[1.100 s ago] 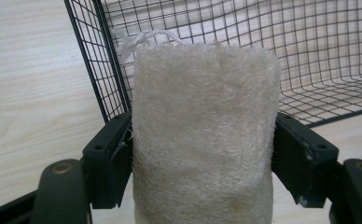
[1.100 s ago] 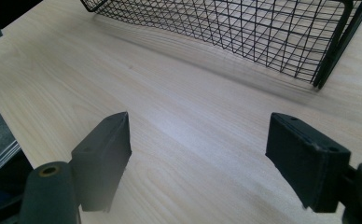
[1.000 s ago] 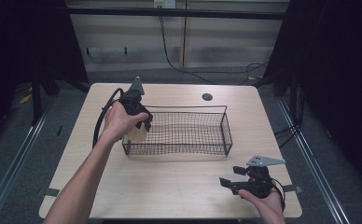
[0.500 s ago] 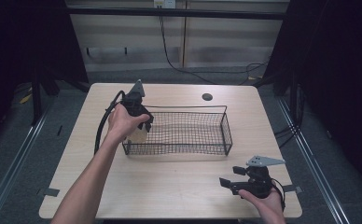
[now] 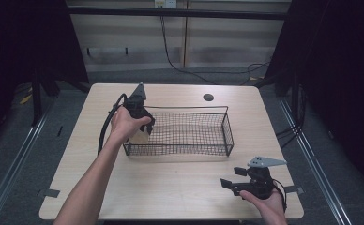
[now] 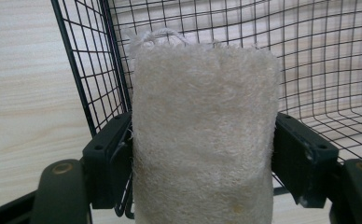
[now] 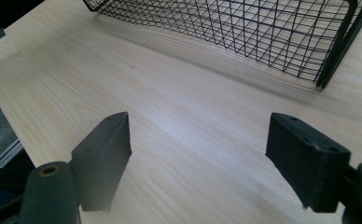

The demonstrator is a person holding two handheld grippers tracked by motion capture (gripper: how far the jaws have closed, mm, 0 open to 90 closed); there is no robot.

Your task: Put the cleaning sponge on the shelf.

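Observation:
A cream loofah sponge (image 6: 202, 135) with a loop of cord at its top is clamped between the jaws of my left gripper (image 6: 202, 163), which is shut on it. In the high view the left gripper (image 5: 140, 129) holds the sponge (image 5: 139, 136) over the left end of a black wire basket (image 5: 227, 126), just inside its left wall. My right gripper (image 5: 231, 183) rests low over the table's front right, jaws wide open with nothing between them (image 7: 200, 154). The basket's near right corner (image 7: 328, 65) lies ahead of it.
The basket stands mid-table on a light wooden table (image 5: 170, 187). A round dark grommet (image 5: 208, 97) sits near the table's far edge. Black cable trails from the left gripper (image 5: 106, 126). Dark floor and metal rails surround the table.
The left hand has shifted the sponge slightly right and down into the basket's left end. The right gripper has stayed put.

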